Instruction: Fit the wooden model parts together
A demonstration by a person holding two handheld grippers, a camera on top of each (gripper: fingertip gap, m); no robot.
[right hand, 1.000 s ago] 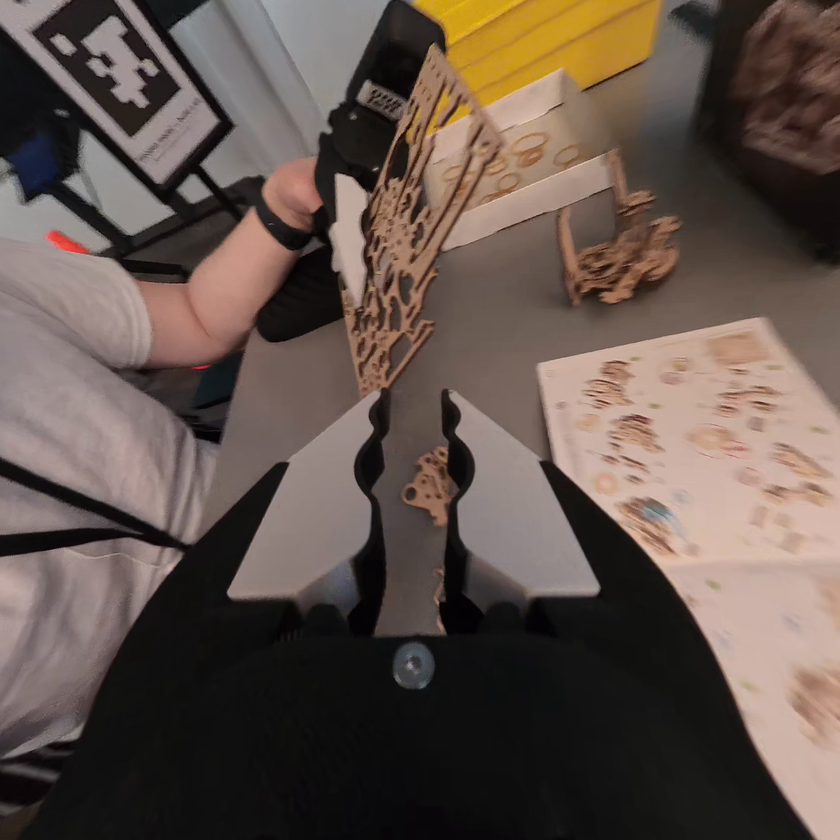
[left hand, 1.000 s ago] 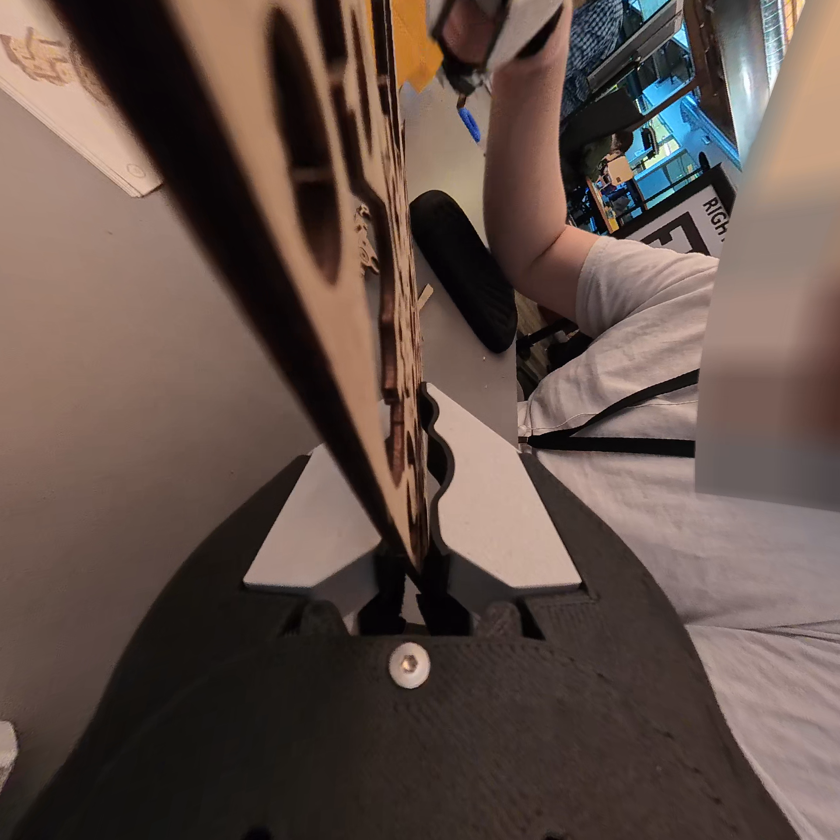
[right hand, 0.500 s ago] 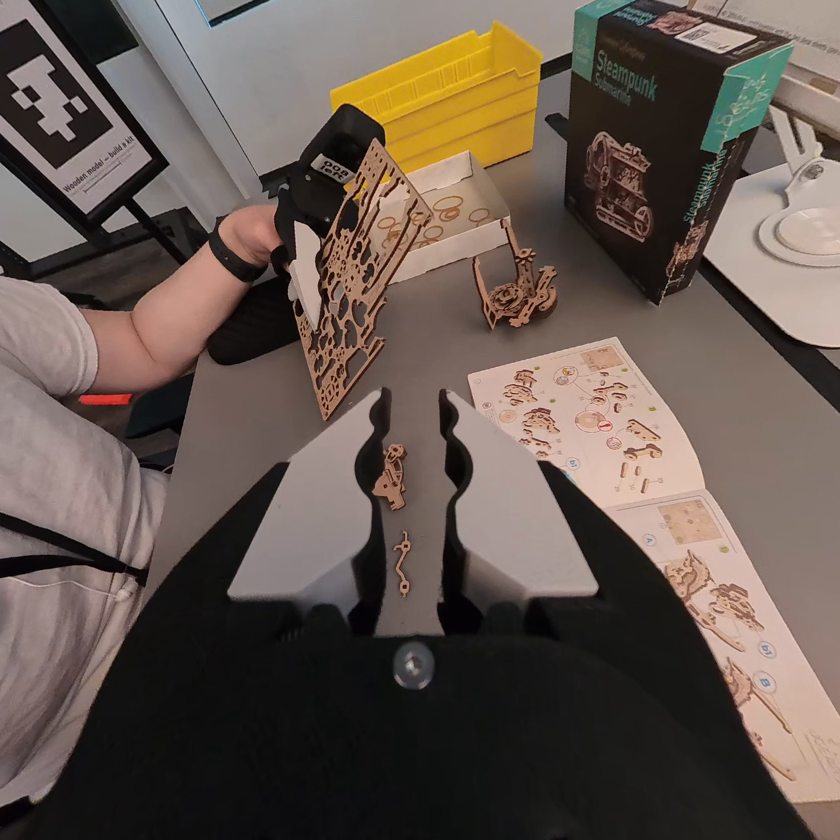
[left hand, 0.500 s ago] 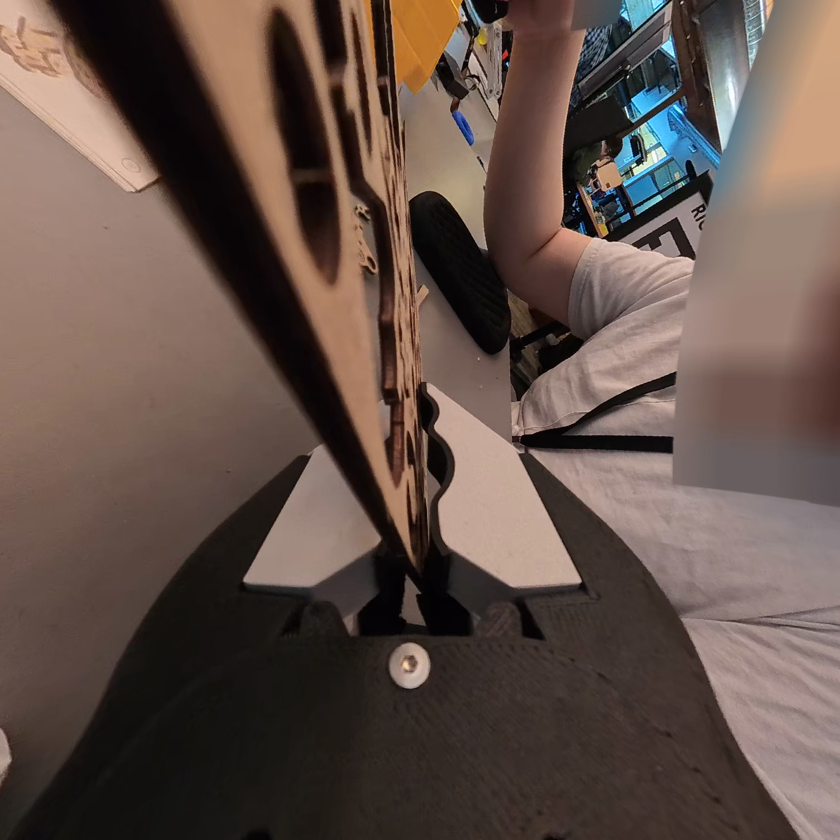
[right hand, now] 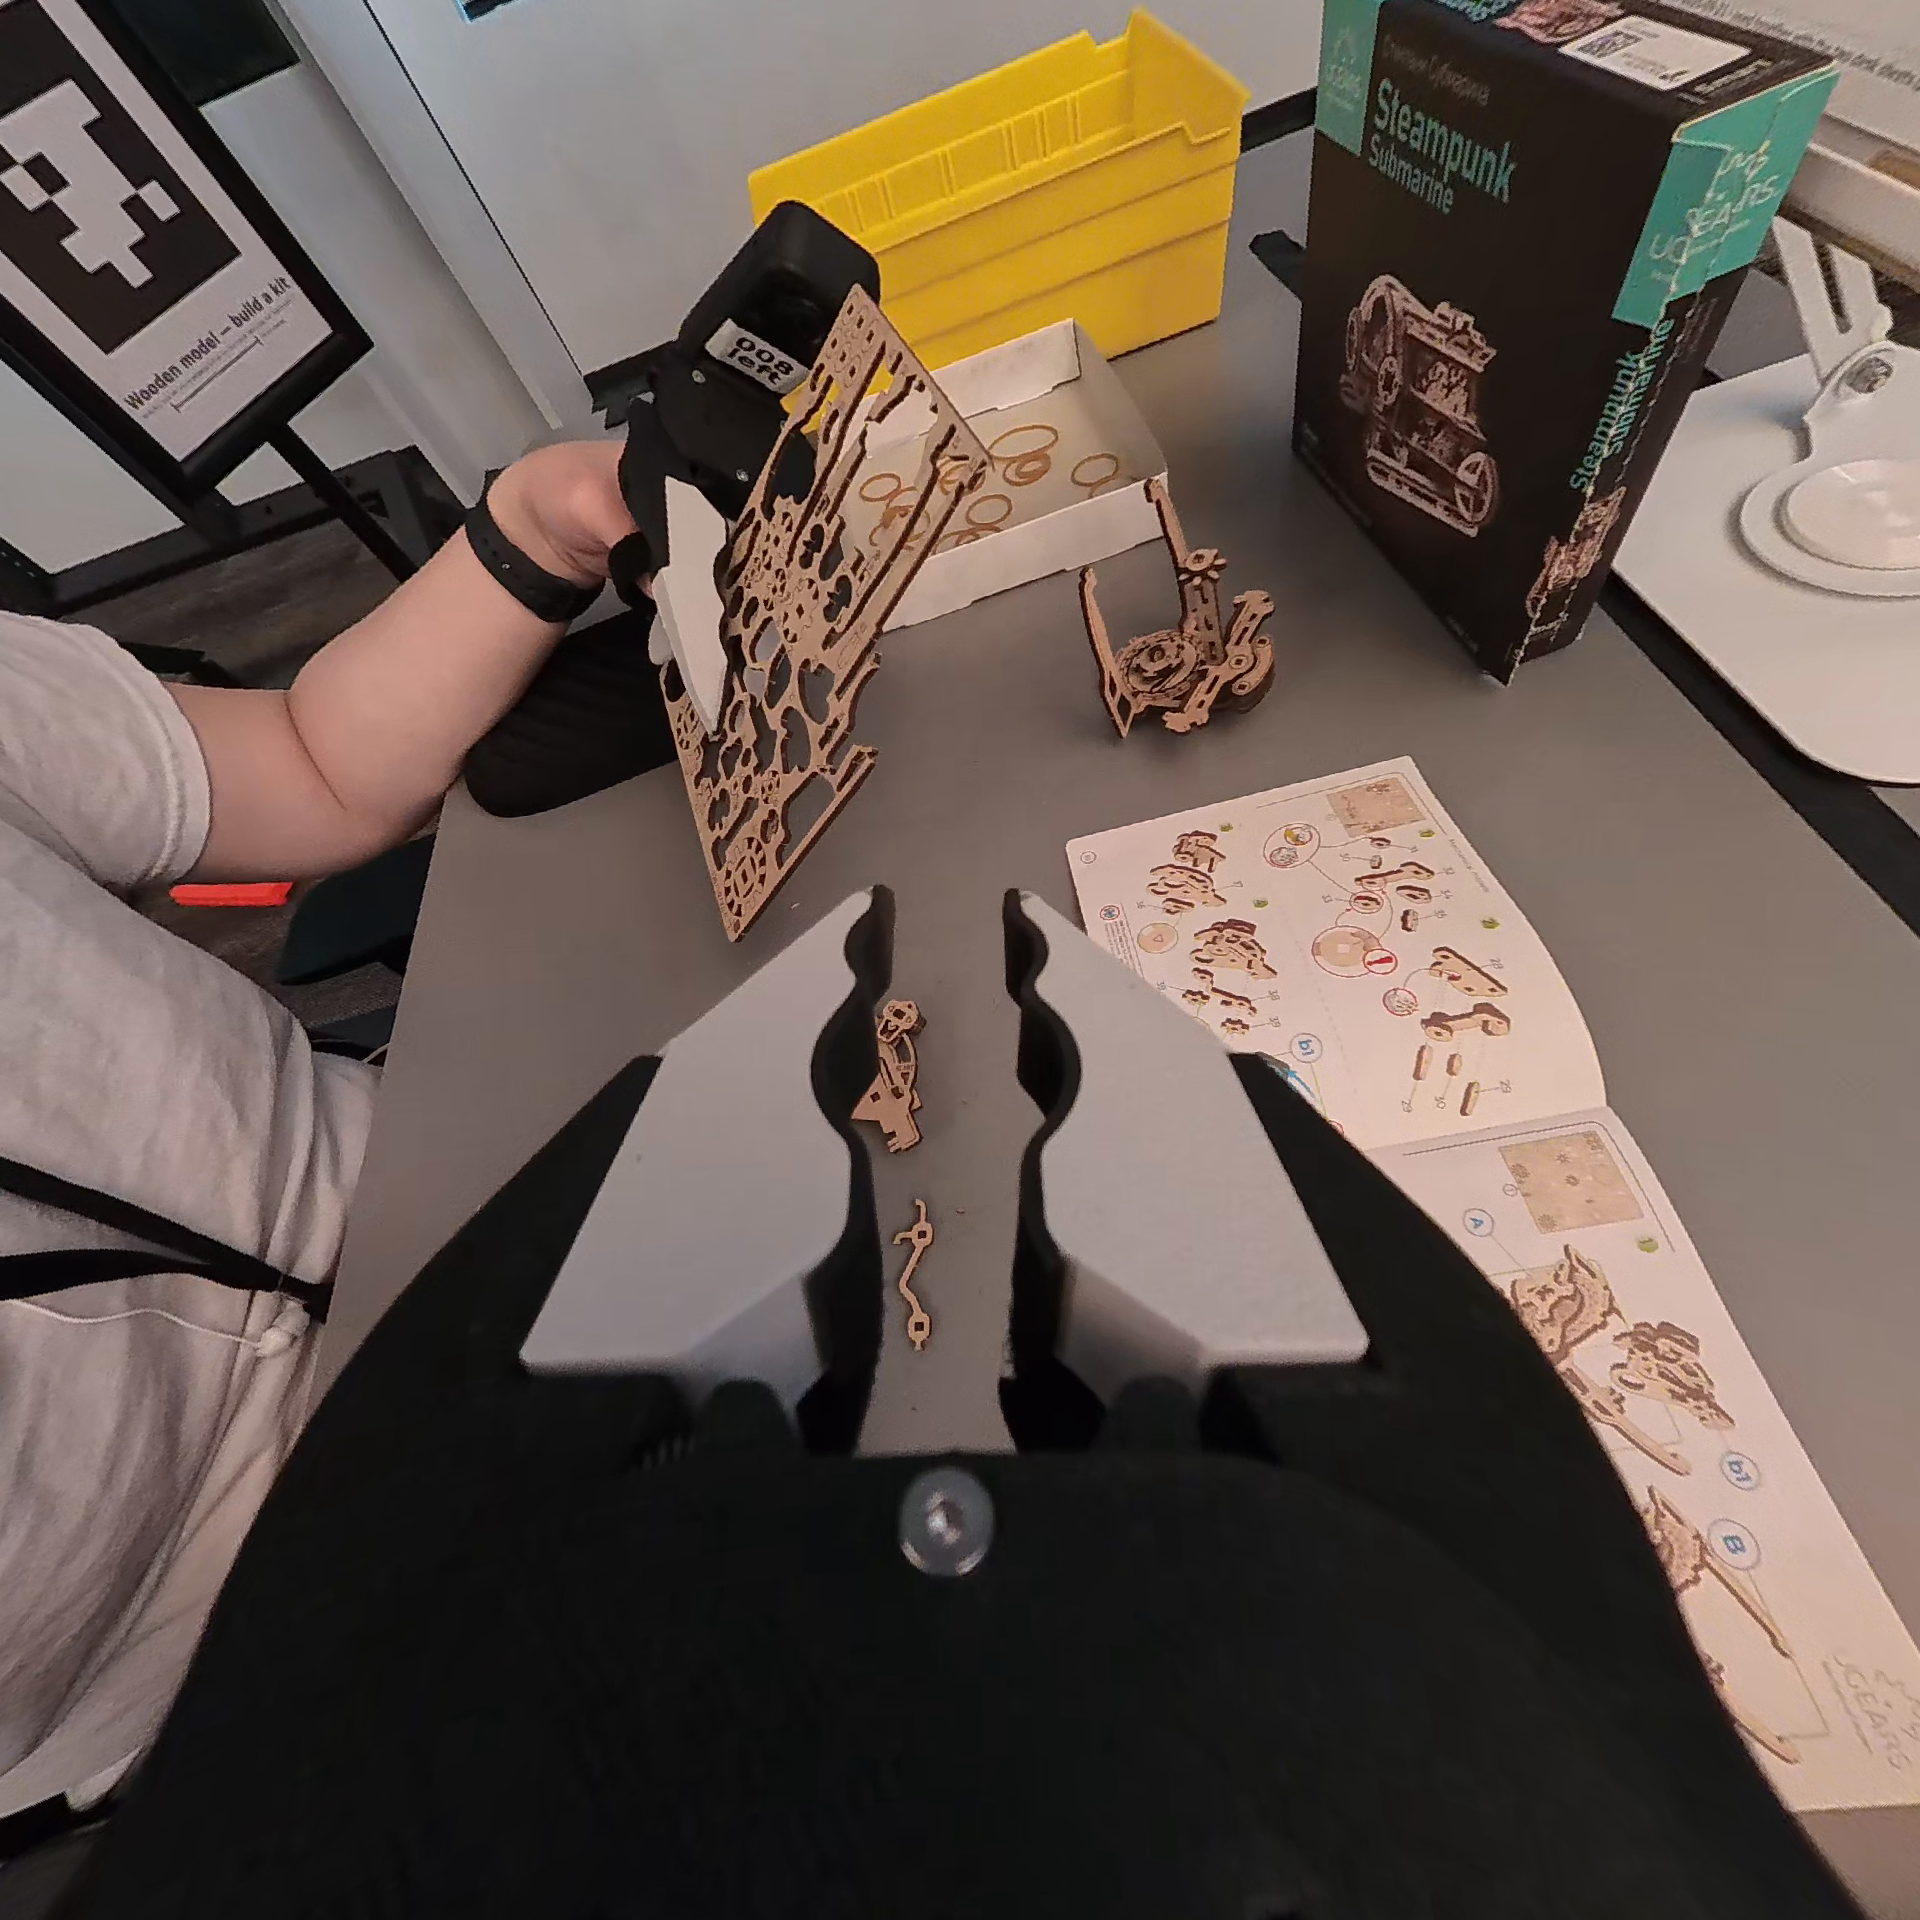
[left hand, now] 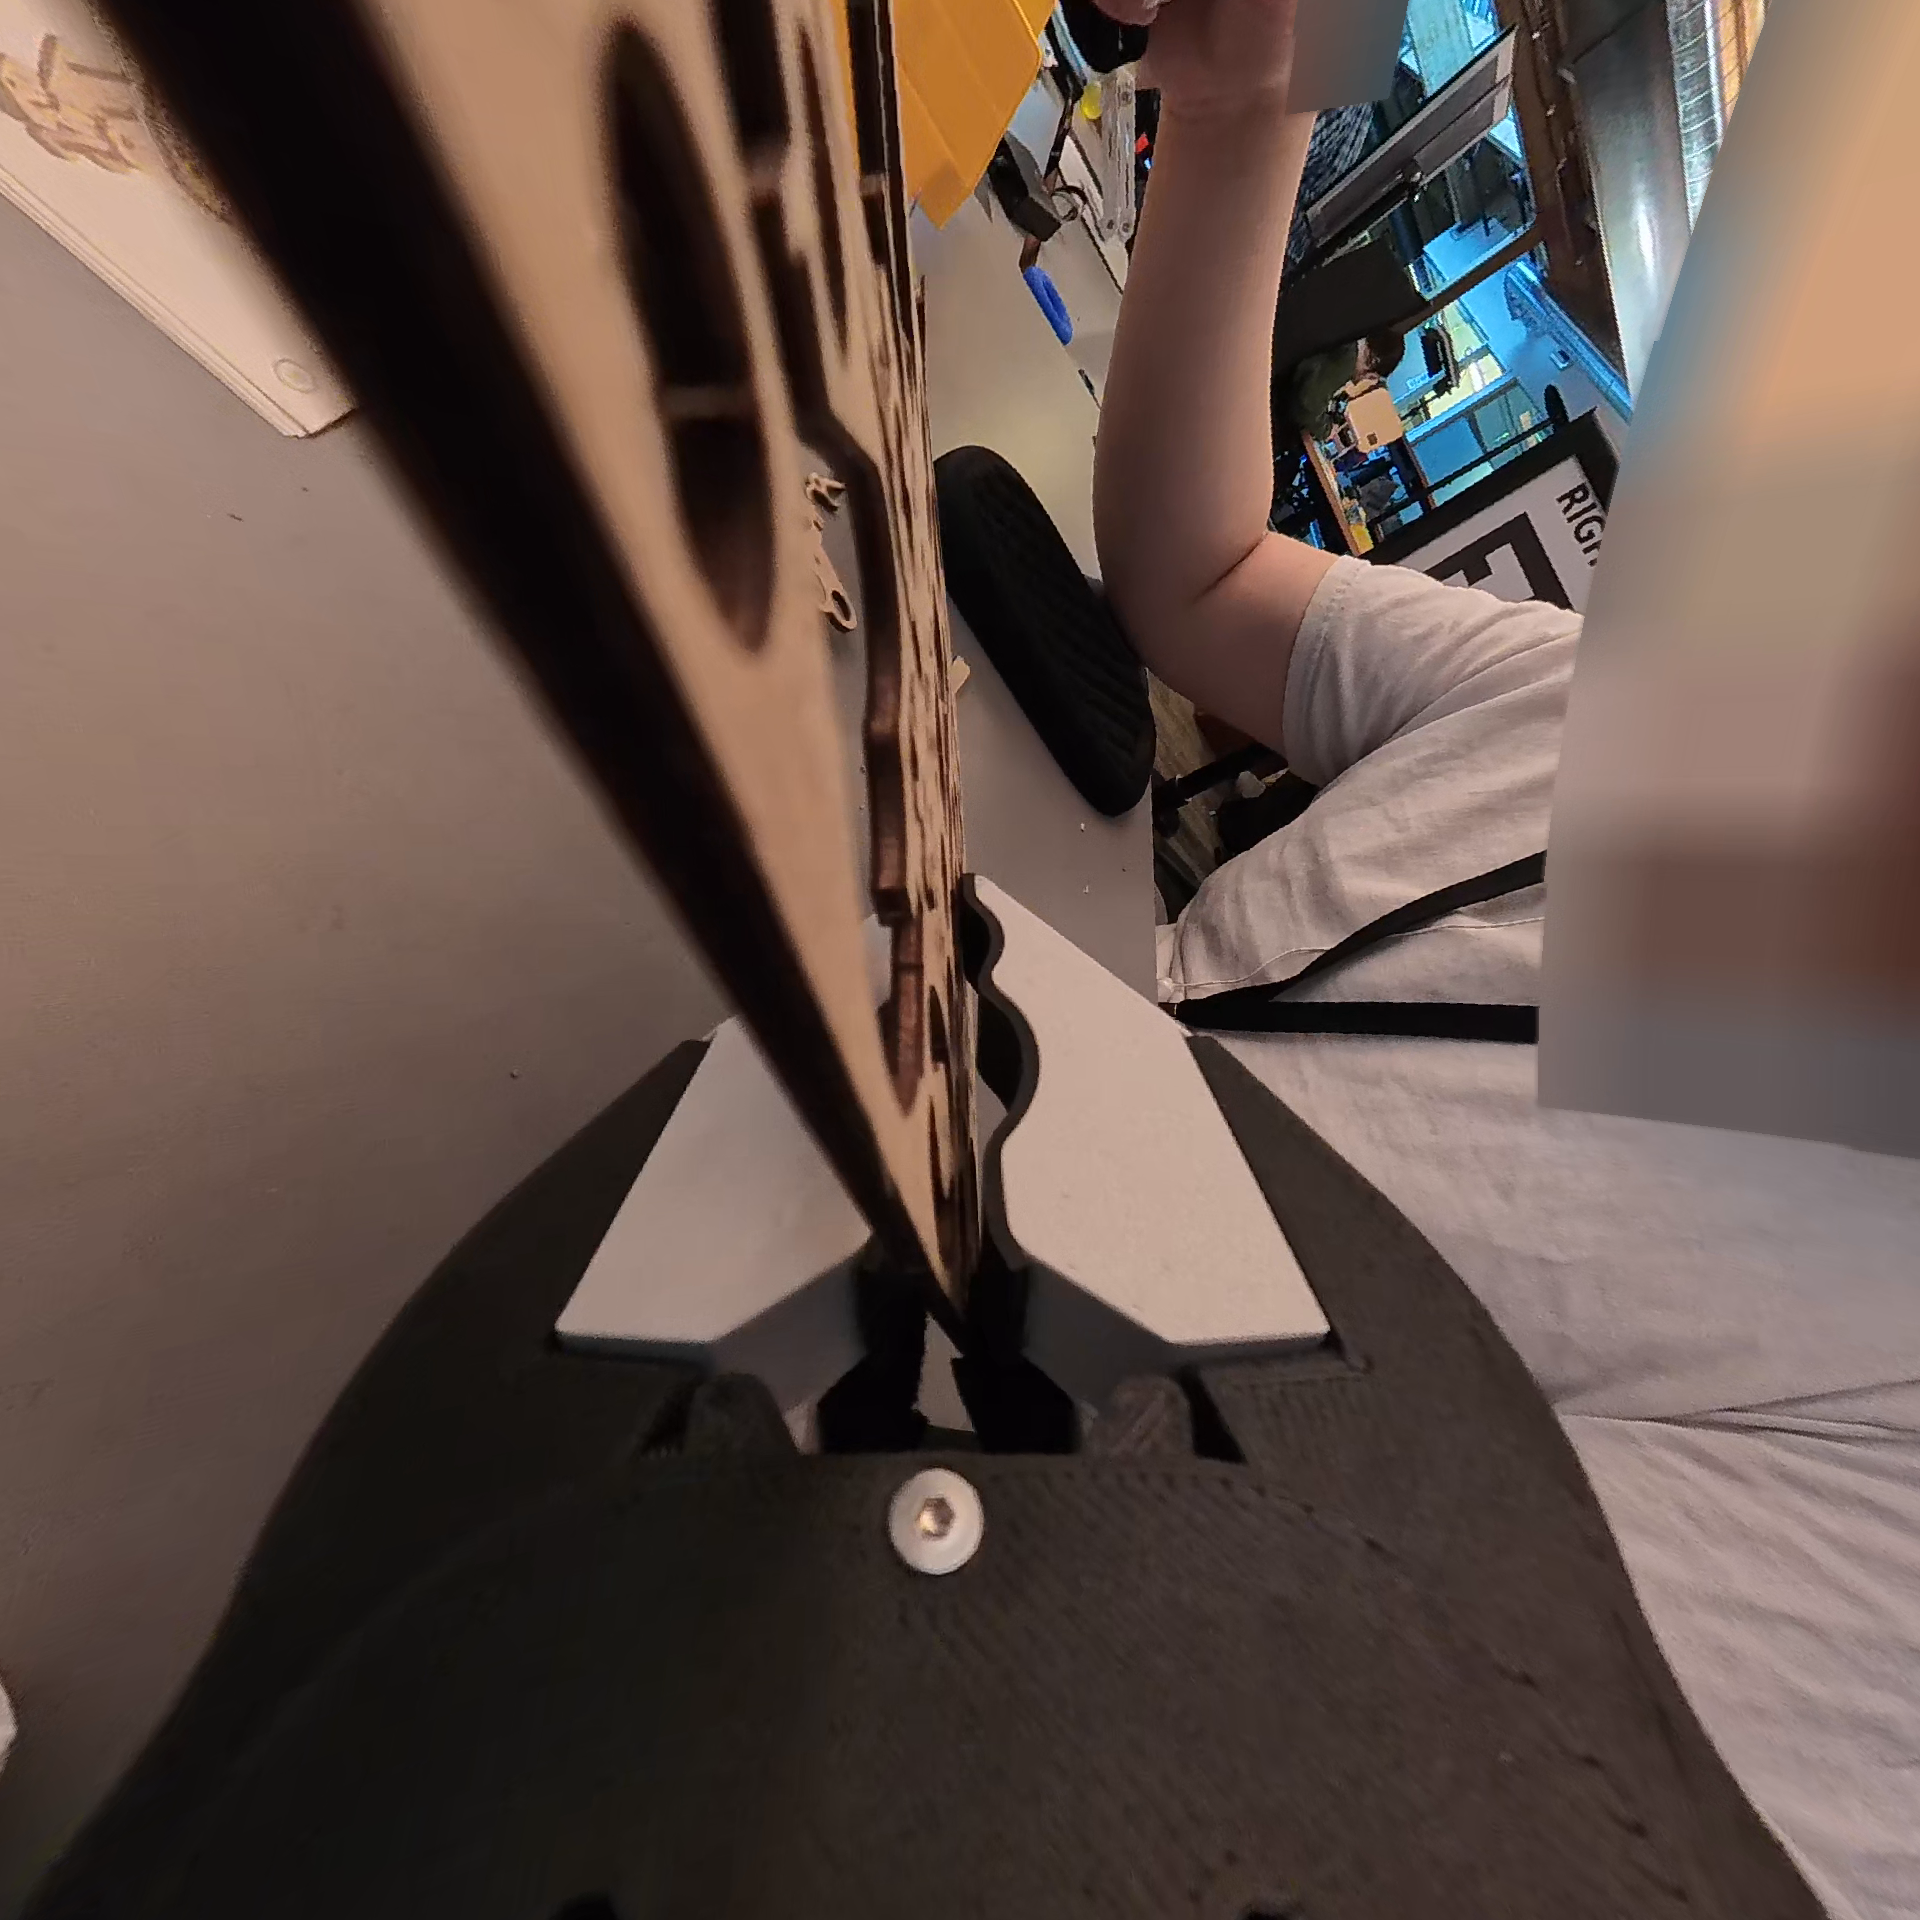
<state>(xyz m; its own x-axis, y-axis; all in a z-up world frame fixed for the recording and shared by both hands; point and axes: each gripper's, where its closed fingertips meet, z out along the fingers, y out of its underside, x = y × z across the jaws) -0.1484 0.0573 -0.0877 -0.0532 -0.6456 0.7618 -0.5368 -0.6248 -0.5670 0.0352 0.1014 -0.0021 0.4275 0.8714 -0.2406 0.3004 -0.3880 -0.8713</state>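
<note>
Left claw (right hand: 717, 582) clamped on tilted wooden sheet (right hand: 805, 623). Right claw (right hand: 940, 909) open, empty, above 2 loose parts (right hand: 896, 1070) on bench (right hand: 582, 997), beside manual (right hand: 1351, 956).

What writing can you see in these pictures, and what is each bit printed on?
I don't copy out writing; these things bear it:
Dark box with teal trim: large print, legible.
Framed black-and-white marker sign: one caption legible, finer line too small.
White sticker on the left gripper: short, legible.
Instruction booklet: step marks, mostly too small.
</note>
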